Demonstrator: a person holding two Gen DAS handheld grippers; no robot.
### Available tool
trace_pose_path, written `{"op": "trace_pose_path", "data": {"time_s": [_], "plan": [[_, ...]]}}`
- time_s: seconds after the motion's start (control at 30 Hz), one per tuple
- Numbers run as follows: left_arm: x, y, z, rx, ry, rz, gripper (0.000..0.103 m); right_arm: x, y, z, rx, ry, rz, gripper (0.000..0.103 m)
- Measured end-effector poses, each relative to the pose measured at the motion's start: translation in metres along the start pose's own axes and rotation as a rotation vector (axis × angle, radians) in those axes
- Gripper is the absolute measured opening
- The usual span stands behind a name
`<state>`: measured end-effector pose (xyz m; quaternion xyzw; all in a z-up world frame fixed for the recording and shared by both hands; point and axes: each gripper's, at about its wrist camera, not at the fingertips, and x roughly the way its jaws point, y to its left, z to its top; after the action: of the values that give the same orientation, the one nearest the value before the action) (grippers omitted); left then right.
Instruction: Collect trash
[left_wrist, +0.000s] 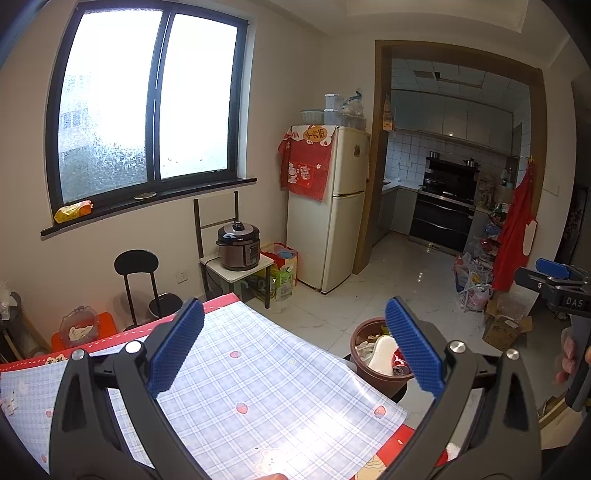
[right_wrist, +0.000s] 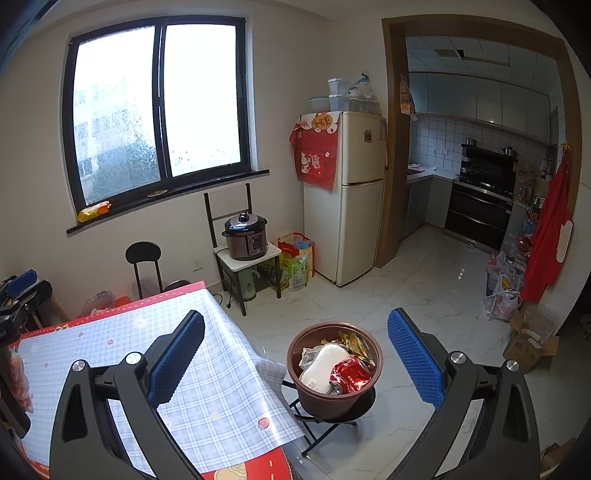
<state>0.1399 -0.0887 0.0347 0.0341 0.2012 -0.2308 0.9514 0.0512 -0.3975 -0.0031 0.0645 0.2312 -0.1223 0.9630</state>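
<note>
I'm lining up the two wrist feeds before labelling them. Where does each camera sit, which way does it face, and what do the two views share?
Left wrist: on the left gripper, above the checked plastic tablecloth, facing the window wall; its blue-padded fingers are spread; the right gripper shows at the right edge.
Right wrist: on the right gripper, facing the same wall, over the table's edge and the brown round bin of trash.
Shared: tablecloth, bin, cream fridge.

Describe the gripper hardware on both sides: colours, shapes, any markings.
Both match. The left gripper has black scissor-like arms with silver pivot bolts and two flat fingers faced with blue dimpled pads. The right gripper looks the same from its own camera. Seen side-on from the left wrist camera, its black body carries white "DAS" lettering. No cables or sleeves visible.
</note>
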Motion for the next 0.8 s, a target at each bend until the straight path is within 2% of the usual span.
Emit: {"op": "trace_pose_path", "data": {"time_s": [0.8], "plan": [[0.006,-0.014,0.003,0.024,-0.007,-0.063,0.097,-0.008,-0.005,-0.001,-0.001,0.002,-0.021,0.098]]}}
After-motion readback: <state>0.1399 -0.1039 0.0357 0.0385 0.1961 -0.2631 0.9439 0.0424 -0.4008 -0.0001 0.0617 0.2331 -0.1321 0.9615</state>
